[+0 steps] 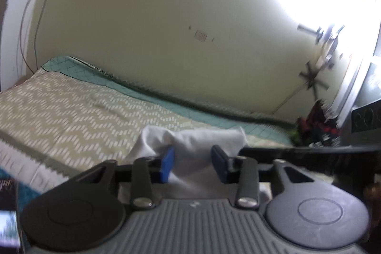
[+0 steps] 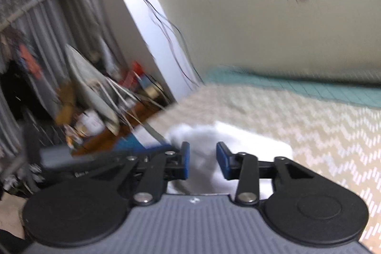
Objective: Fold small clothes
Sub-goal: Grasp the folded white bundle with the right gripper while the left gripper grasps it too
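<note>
A small white garment [image 1: 197, 149] lies bunched on the zigzag-patterned bed cover [image 1: 71, 106]. My left gripper [image 1: 193, 163] is open, its blue pads either side of the cloth without pinching it. In the right wrist view the same white garment [image 2: 228, 142] lies near the bed's left edge. My right gripper [image 2: 202, 162] is open, its pads apart with the cloth between and below them. Both views are blurred.
A teal quilted sheet [image 1: 100, 77] runs along the cream wall [image 1: 166, 16]. Cluttered shelves and curtains [image 2: 71, 87] stand left of the bed. A dark heap of things [image 1: 316, 125] and a bright window lie at the right end.
</note>
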Tool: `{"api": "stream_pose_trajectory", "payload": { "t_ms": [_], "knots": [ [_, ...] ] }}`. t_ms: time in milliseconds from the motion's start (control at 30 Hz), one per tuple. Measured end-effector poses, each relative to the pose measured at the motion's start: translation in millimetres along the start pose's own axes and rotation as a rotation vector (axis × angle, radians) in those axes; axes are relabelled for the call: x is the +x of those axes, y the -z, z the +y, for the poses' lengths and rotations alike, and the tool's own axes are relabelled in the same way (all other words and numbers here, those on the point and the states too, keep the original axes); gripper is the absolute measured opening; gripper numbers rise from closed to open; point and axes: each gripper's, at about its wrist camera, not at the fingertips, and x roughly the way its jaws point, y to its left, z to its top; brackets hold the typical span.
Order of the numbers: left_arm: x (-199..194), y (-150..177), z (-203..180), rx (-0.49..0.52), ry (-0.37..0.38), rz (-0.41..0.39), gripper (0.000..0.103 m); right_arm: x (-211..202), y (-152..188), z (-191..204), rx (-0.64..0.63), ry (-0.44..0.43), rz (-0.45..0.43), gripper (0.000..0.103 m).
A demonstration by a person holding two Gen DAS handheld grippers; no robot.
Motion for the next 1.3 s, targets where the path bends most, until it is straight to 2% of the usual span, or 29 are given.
{"api": "stream_pose_trajectory", "payload": {
  "t_ms": [33, 100, 133, 167, 200, 233, 400, 567, 667, 767, 833, 900, 1000, 1067, 1133, 1200, 1267, 1300],
  "knots": [
    [12, -5, 1, 0.008, -0.026, 0.029, 0.029, 10, 0, -7, -0.002, 0.042, 0.022, 0.0],
    [42, -8, 5, 0.034, -0.109, 0.123, 0.02, 35, -1, -30, 0.033, 0.123, 0.068, 0.0],
    [59, -6, 8, 0.039, -0.153, 0.186, 0.018, 46, 0, -46, 0.104, 0.114, 0.093, 0.0],
    [69, -2, 11, 0.054, -0.182, 0.208, 0.015, 58, 2, -62, 0.194, 0.067, 0.115, 0.0],
    [71, 2, 10, 0.088, -0.203, 0.184, 0.015, 67, 7, -74, 0.253, 0.028, 0.118, 0.0],
    [71, 4, 7, 0.119, -0.214, 0.179, 0.015, 70, 10, -78, 0.26, 0.016, 0.1, 0.0],
    [63, 10, -8, 0.187, -0.26, 0.19, 0.015, 69, 14, -73, 0.247, 0.018, 0.098, 0.0],
    [24, 31, -21, 0.283, -0.248, 0.197, 0.015, 55, 22, -63, 0.262, 0.018, 0.081, 0.0],
    [-3, 42, -23, 0.304, -0.252, 0.221, 0.016, 39, 30, -43, 0.157, 0.038, 0.05, 0.0],
    [-22, 54, -19, 0.312, -0.285, 0.244, 0.015, 24, 39, -21, 0.043, 0.089, 0.021, 0.015],
    [-32, 59, -20, 0.312, -0.303, 0.254, 0.016, 16, 48, -13, 0.008, 0.092, 0.009, 0.032],
    [-42, 59, -23, 0.328, -0.346, 0.251, 0.019, 12, 58, -5, -0.029, 0.093, 0.016, 0.042],
    [-58, 51, -23, 0.31, -0.403, 0.216, 0.02, 4, 72, 17, -0.141, 0.141, 0.01, 0.047],
    [-67, 44, -17, 0.27, -0.399, 0.189, 0.021, -6, 79, 24, -0.16, 0.118, -0.002, 0.049],
    [-73, 37, -17, 0.244, -0.394, 0.162, 0.027, -14, 83, 24, -0.131, 0.094, -0.017, 0.05],
    [-71, 33, -17, 0.214, -0.385, 0.15, 0.05, -24, 85, 18, -0.098, 0.096, -0.043, 0.054],
    [-64, 31, -17, 0.189, -0.362, 0.149, 0.06, -32, 87, 12, -0.068, 0.115, -0.075, 0.061],
    [-63, 32, -18, 0.181, -0.343, 0.153, 0.068, -35, 87, 8, -0.052, 0.128, -0.086, 0.064]
  ]
}}
